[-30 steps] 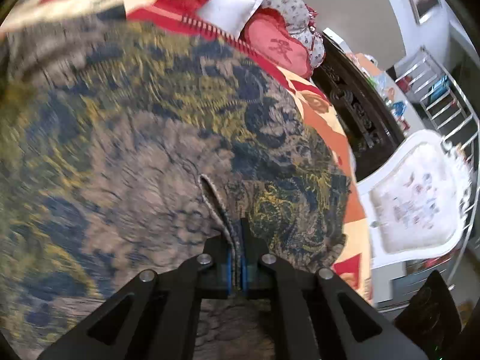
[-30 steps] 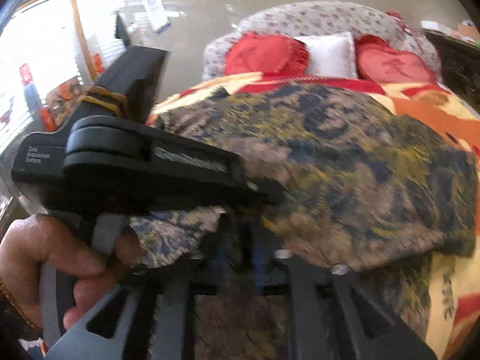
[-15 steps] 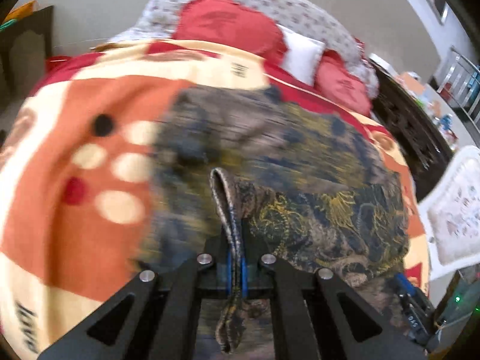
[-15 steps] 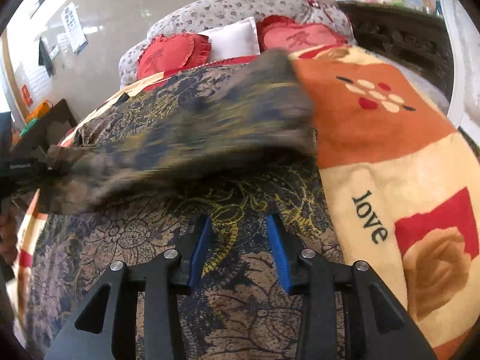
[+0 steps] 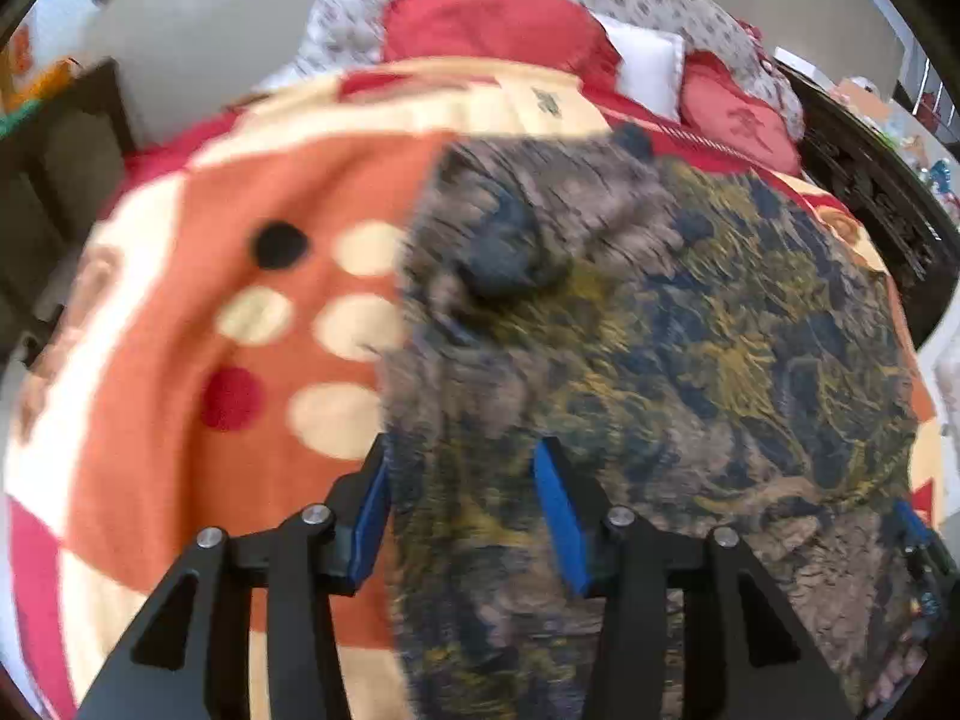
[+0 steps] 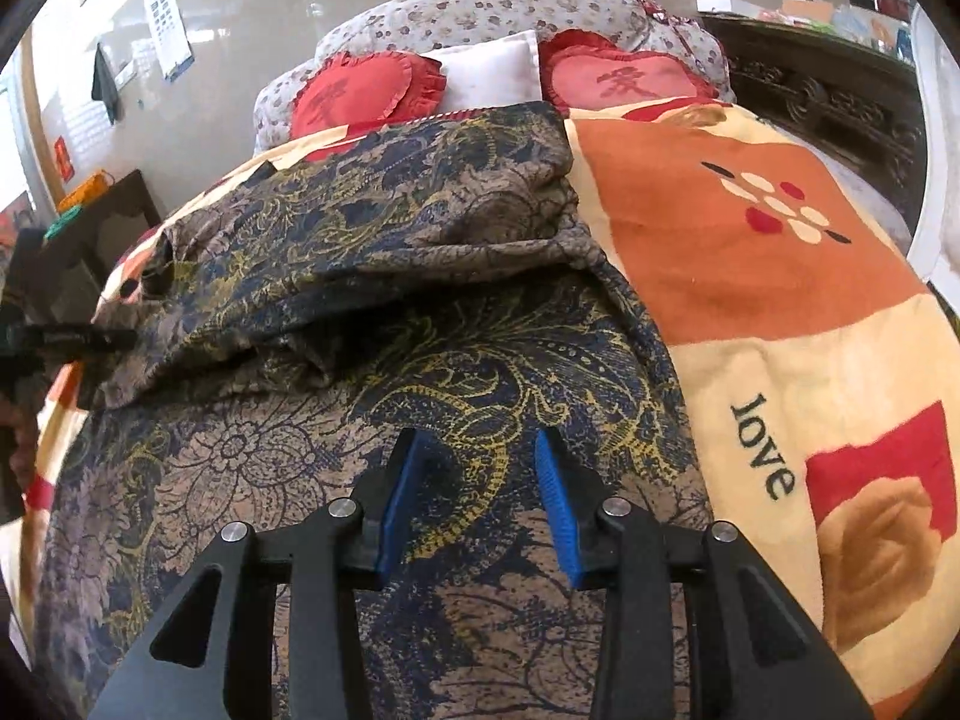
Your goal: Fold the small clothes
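Patterned garment (image 6: 384, 276), dark blue and tan with yellow scrollwork, lies spread on the blanket (image 6: 780, 276) of the bed, and both of my grippers hang over its near part with nothing between their blue pads. My left gripper (image 5: 462, 498) is released, its jaws wide apart, straddling the garment's left edge: the left pad sits over the orange of the blanket and the right pad over the cloth. My right gripper (image 6: 477, 495) is likewise released, jaws apart, above the garment's lower layer near the bed's near edge, with the cloth's right border just beyond it and the word "love" on the blanket to its right. The right wrist view shows what the left cannot: an upper layer is folded back over the lower one, leaving a shadowed gap under the fold, and my left gripper's dark body appears at the far left edge of that fold. The left wrist view is blurred, so the fold reads only as one flat mass; it does show the blanket's dotted orange patch left of the garment. Red cushions (image 6: 366, 90) and a white pillow (image 6: 492, 69) sit at the head of the bed.
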Motion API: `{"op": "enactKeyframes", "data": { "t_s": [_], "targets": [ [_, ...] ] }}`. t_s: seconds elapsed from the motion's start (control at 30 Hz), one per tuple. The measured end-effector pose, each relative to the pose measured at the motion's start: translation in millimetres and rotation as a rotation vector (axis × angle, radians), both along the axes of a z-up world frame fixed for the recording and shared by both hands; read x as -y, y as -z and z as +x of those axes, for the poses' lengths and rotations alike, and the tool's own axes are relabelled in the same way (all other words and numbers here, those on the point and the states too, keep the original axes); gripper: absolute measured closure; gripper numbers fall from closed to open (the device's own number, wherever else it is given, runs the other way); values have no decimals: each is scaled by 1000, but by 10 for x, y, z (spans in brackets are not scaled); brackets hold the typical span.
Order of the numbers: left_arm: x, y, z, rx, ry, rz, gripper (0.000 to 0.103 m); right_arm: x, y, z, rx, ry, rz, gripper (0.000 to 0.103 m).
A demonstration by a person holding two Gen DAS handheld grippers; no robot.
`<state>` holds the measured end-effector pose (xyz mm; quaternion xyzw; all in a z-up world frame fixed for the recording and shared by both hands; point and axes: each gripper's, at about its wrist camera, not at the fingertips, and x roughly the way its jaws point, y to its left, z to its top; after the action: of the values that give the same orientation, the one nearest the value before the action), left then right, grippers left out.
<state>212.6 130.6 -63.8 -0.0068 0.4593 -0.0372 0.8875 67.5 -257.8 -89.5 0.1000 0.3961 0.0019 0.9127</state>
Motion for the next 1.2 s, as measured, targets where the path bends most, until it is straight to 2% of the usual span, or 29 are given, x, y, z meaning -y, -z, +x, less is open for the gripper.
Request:
{"op": "enactKeyframes", "data": {
  "t_s": [0.07,0.13,0.2,0.27,0.3,0.33,0.43,0.47,0.5,0.57,0.6,0.63,0.7,0.77,0.9,0.93,1.0,1.07,1.1,1.2],
  "targets": [
    [-53,-119,-74,61,-44,39,54,65,-29,-27,8,16,20,49],
    [-57,-305,-220,156,-69,54,50,153,-121,-64,37,48,46,49],
    [-6,-425,-345,228,-61,18,45,267,-353,-52,129,77,56,49],
    [108,-467,-404,253,-44,-27,39,295,-553,108,163,73,44,49],
    [203,-431,-405,243,-24,-48,38,268,-627,260,154,43,46,49],
    [293,-385,-380,221,-9,-51,38,152,-681,508,119,-40,34,50],
    [490,-113,-272,121,-2,-19,38,-167,-643,978,48,-243,-10,54],
    [532,-37,-257,101,-3,-11,38,-195,-594,1052,27,-271,-17,57],
    [567,47,-254,87,1,-6,38,-184,-482,1151,-13,-280,-69,61],
    [595,141,-261,68,17,-7,37,30,-147,1257,-123,-222,-226,62],
    [609,197,-263,61,28,-11,35,184,-32,1235,-136,-215,-220,78],
    [619,245,-269,62,41,-18,29,383,4,1127,-81,-215,-177,88],
    [652,314,-287,80,64,-26,19,527,9,1007,-65,-201,-168,89],
    [686,334,-289,90,77,-24,11,492,-23,959,-66,-219,-217,89],
    [707,400,-313,88,105,-37,2,388,-202,1050,-129,-218,-264,89],
    [711,408,-297,88,106,-39,1,355,-300,1072,-107,-201,-271,88],
    [709,415,-289,87,105,-39,1,289,-580,1128,0,-152,-262,84],
    [695,417,-290,90,103,-49,1,219,-691,1247,72,-162,-167,78],
    [694,417,-290,92,101,-56,1,183,-649,1328,62,-184,-149,74],
    [666,395,-290,96,91,-75,1,150,-225,1664,-125,-231,-203,76]
  ]
}}
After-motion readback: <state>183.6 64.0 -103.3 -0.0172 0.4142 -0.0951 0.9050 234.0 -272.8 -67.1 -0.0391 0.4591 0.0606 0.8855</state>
